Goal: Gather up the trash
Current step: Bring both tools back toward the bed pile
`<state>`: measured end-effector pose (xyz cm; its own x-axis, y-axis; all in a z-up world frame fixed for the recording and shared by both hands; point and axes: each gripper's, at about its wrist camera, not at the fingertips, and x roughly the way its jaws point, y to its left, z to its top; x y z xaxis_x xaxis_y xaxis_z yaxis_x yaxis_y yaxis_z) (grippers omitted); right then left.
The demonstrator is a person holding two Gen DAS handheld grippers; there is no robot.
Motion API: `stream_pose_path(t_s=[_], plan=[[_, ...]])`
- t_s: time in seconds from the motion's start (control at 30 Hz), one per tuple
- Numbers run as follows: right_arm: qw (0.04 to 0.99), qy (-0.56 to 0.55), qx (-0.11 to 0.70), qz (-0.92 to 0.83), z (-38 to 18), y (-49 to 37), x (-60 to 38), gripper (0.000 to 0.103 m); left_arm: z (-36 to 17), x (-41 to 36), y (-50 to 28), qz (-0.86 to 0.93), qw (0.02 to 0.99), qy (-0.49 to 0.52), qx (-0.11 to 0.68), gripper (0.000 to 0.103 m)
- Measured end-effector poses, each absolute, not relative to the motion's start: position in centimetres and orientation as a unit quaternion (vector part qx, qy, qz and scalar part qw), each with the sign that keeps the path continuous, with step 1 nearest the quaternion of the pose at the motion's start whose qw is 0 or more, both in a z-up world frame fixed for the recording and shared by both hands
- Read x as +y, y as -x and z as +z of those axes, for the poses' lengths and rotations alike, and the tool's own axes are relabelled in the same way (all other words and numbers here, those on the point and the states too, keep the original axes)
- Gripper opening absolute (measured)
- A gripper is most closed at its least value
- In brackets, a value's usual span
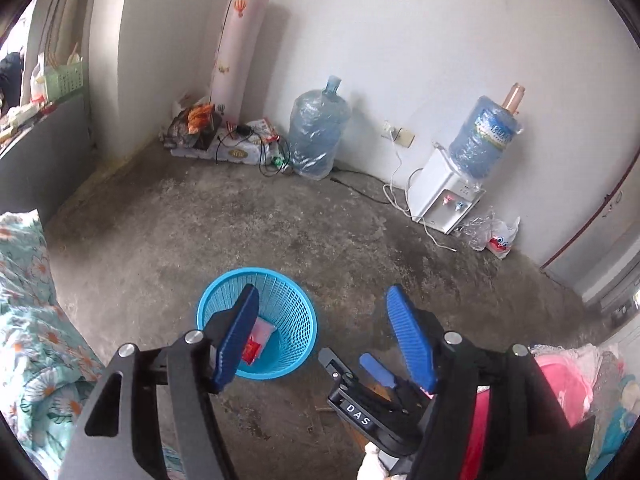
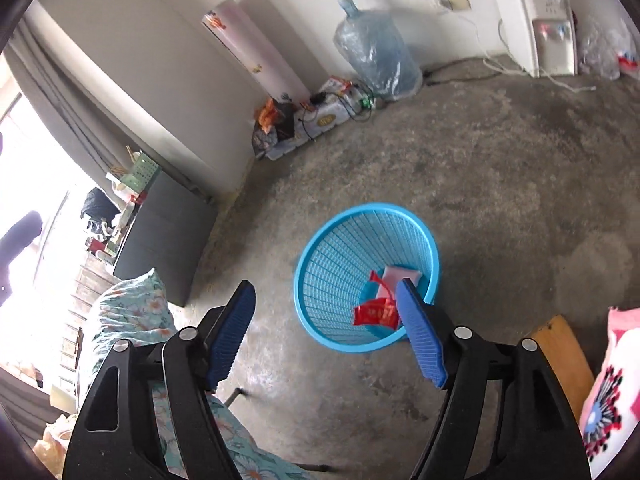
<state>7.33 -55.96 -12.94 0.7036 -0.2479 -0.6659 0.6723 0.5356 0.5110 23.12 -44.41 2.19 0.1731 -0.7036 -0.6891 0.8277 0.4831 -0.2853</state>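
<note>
Two grippers, left gripper (image 1: 322, 334) and right gripper (image 2: 328, 330), both spread wide and empty, one blue basket (image 2: 320, 248), two wrappers inside, red wrapper (image 2: 374, 313), pink wrapper (image 2: 400, 274)

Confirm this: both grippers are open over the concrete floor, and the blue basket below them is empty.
Not quite. The blue basket is not empty: the right wrist view shows a red wrapper and a pink packet inside. The rest holds: the left gripper and right gripper are open over the concrete floor.
</note>
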Motion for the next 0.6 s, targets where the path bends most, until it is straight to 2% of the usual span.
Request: stream_pose_path(t_s=[0.13,0.17,0.37,0.6], plan=[[0.865,-0.33,0.231,-0.298,-8.2,-5.9,-53.2,0.093,6.6,-39.5,-21.0,-0.516,0.774,-0.07,0.361,0.069],[0.871,-0.312,0.226,-0.305,-7.2,-5.7,-52.5,0.095,7.5,-38.1,-20.5,-0.517,0.777,-0.063,0.354,0.069],[0.897,-0.216,0.211,-0.322,-2.5,-4.7,-48.7,0.095,11.7,-29.6,-17.3,-0.514,0.798,-0.048,0.311,0.075],[0.913,-0.142,0.214,-0.316,1.0,-4.9,-44.9,0.095,12.5,-19.0,-14.8,-0.468,0.837,-0.026,0.281,0.079]])
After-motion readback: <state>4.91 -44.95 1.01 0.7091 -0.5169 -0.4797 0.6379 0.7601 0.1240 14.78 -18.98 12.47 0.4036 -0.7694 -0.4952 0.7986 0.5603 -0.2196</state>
